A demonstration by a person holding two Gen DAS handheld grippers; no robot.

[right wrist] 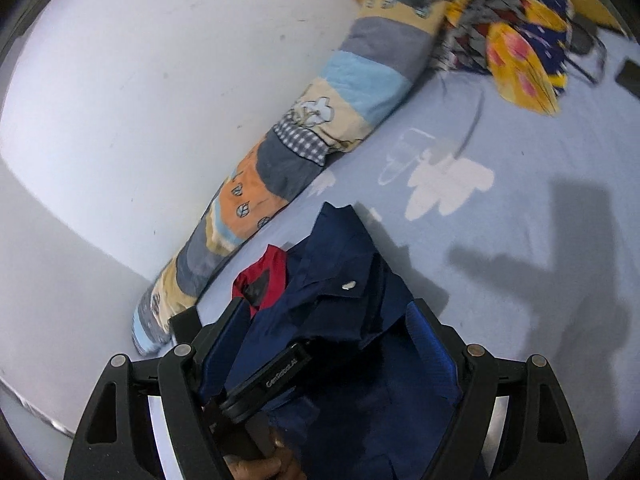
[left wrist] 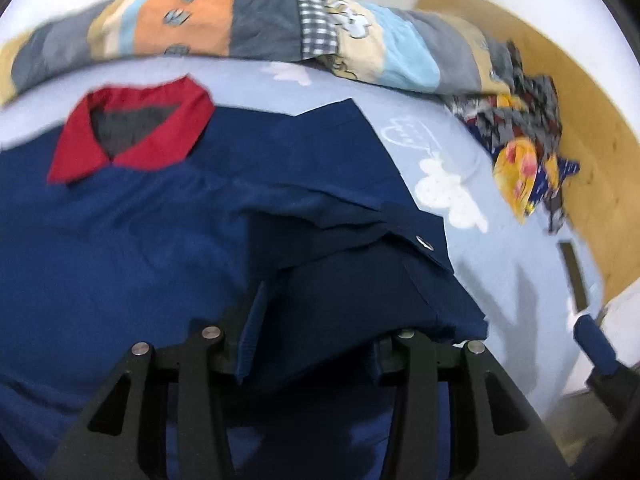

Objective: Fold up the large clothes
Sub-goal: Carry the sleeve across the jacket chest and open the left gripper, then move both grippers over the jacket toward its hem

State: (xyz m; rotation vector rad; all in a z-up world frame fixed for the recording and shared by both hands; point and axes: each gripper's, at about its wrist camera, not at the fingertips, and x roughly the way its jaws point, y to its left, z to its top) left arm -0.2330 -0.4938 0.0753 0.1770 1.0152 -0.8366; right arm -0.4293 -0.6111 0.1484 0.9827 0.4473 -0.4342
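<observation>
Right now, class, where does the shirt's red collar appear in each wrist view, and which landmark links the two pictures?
Left wrist view: the red collar lies upper left, opened flat on the navy shirt.
Right wrist view: it sits low and left of centre, partly hidden by shirt folds.
Shared landmark: the striped patchwork roll along the wall.

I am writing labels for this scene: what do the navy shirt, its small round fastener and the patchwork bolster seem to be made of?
Navy shirt: thin matte woven cloth, probably cotton or a blend; it creases softly.
Fastener: silvery and shiny, likely a metal snap, though blurred.
Patchwork bolster: soft, slightly fuzzy fabric patches, perhaps flannel; filling unseen.
</observation>
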